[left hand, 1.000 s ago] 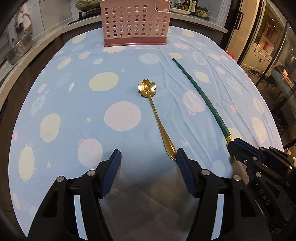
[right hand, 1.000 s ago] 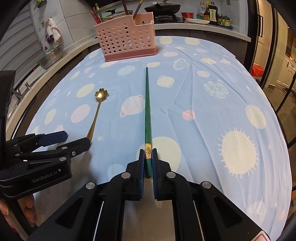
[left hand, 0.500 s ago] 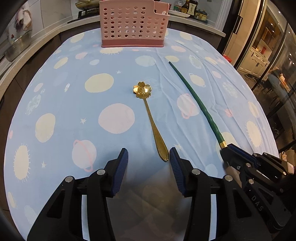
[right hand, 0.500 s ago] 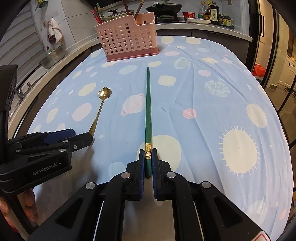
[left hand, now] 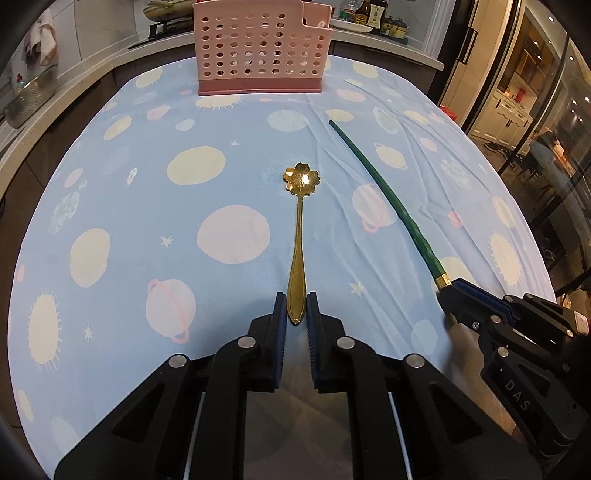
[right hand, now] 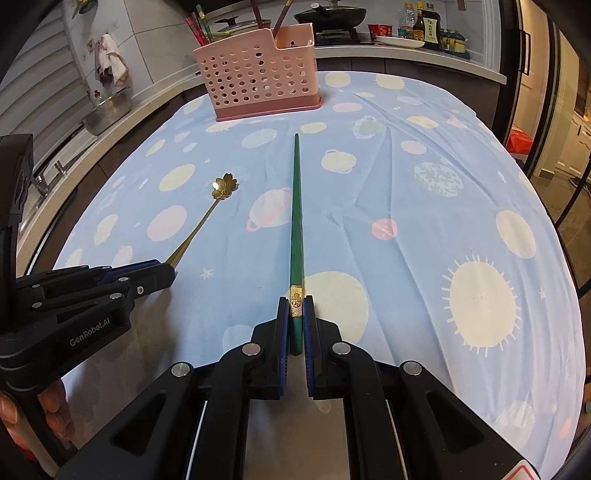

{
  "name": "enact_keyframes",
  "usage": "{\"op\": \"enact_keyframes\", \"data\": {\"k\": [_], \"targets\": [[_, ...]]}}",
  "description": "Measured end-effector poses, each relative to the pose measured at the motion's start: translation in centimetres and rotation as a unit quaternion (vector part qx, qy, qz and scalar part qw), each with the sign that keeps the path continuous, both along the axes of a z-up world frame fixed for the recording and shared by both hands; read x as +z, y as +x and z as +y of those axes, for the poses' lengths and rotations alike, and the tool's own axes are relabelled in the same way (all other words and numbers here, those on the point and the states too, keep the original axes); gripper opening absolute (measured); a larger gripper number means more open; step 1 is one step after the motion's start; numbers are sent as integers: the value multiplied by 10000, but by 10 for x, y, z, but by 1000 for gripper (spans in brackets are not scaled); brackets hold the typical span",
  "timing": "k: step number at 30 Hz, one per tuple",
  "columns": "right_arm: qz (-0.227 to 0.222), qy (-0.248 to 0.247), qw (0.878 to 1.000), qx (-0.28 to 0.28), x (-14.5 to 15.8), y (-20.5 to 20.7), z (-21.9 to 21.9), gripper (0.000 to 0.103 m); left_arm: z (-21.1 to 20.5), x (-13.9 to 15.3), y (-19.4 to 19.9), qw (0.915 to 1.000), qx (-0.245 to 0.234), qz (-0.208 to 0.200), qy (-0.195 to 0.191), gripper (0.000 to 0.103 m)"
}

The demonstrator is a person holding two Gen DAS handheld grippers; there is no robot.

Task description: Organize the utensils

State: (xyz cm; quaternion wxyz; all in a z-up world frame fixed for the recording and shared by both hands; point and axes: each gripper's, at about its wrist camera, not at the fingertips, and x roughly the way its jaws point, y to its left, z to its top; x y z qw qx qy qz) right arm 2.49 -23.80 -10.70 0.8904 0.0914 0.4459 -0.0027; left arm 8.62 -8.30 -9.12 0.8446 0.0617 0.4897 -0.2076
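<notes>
A gold spoon with a flower-shaped bowl lies flat on the blue planet-print tablecloth, its handle pointing at me. My left gripper has its jaws closing on the tip of that handle, the blue pads touching both sides. It shows at the left of the right wrist view, at the spoon handle's end. My right gripper is shut on the gold-banded end of a long green chopstick that rests on the cloth. The left wrist view has this gripper and the chopstick at the right.
A pink perforated utensil holder stands at the table's far edge, with several chopsticks upright in it. Behind it runs a kitchen counter with bottles and a pan. A metal bowl sits at the left. Fingers hold the left gripper.
The left jaws have drawn in from wide open to close around the spoon's handle tip. The right gripper and the chopstick have stayed where they were.
</notes>
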Motion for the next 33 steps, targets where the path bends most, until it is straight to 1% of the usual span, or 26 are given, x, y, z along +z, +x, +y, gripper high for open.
{"op": "enact_keyframes", "data": {"k": [6, 10, 17, 27, 28, 29, 30, 33], "targets": [[-91, 8, 10000, 37, 9, -2, 3, 7, 8, 6, -4, 10000, 12, 33, -57, 10], [-184, 46, 9998, 64, 19, -2, 3, 7, 15, 20, -4, 9999, 80, -97, -113, 11], [-490, 177, 9986, 111, 46, -1, 4, 7, 28, 49, -1, 9987, 228, -412, -196, 10], [-1047, 86, 9943, 172, 94, 9, 3, 7, 38, 99, 14, 9936, 316, -1035, -334, 10], [-1096, 91, 9938, 182, 99, 11, 4, 7, 38, 103, 16, 9929, 325, -1090, -336, 9], [-1151, 107, 9931, 196, 104, 13, 3, 7, 38, 108, 18, 9922, 323, -1155, -352, 3], [-1213, 133, 9923, 204, 109, 15, 3, 7, 39, 111, 20, 9918, 321, -1191, -350, 1], [-1380, 174, 9901, 214, 125, 22, 1, 7, 39, 122, 27, 9898, 324, -1336, -370, 1]]}}
